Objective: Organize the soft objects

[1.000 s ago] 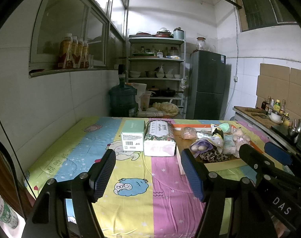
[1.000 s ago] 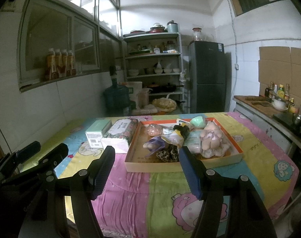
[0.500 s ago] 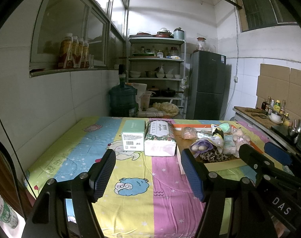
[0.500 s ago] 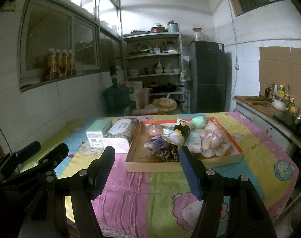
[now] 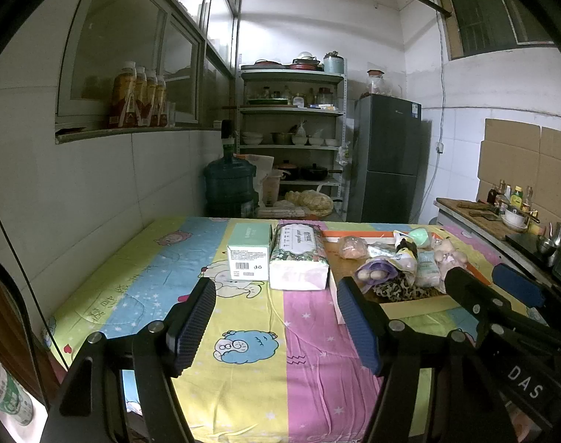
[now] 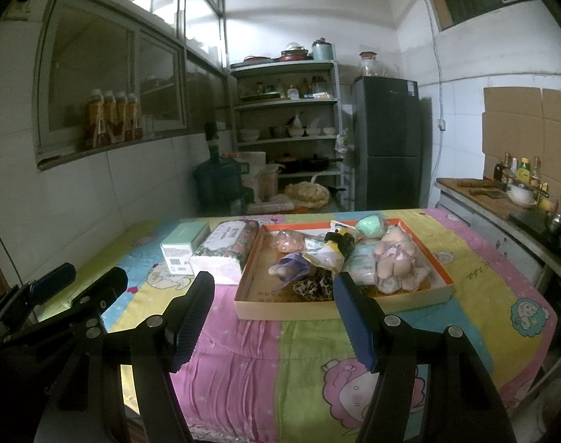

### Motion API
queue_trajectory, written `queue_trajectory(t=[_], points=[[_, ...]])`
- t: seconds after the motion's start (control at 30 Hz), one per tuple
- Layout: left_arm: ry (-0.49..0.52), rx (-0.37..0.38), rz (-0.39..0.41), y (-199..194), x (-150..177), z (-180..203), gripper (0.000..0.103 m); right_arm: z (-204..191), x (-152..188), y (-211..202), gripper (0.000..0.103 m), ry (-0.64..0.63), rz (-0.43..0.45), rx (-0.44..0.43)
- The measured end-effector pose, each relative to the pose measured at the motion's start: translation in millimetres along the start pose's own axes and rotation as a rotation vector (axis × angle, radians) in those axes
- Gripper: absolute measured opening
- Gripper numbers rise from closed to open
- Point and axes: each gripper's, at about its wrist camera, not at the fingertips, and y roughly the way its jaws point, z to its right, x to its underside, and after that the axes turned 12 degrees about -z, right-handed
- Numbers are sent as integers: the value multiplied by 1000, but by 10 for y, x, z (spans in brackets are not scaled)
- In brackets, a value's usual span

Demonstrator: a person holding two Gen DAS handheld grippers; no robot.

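Cardboard tray [image 6: 339, 308] unmoved; both grippers still open, empty.

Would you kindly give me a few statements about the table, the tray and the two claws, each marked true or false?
1. The left claw is open and holds nothing. True.
2. The shallow tray stands empty. False: it holds soft things, among them a plush bear and a leopard-print piece.
3. The green box and the floral tissue pack lie on the cloth outside the tray. True.
4. The right claw is shut on the plush bear. False: it is open, short of the tray, touching nothing.
5. The green box lies on the tissue pack's far side from the tray. True.
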Motion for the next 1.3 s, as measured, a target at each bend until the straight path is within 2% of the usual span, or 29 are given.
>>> queue_trajectory(t=[1.3], points=[[2,-1,1,-6,-7,-8,68,-29,-4,-9,69,-1,-3,-2]])
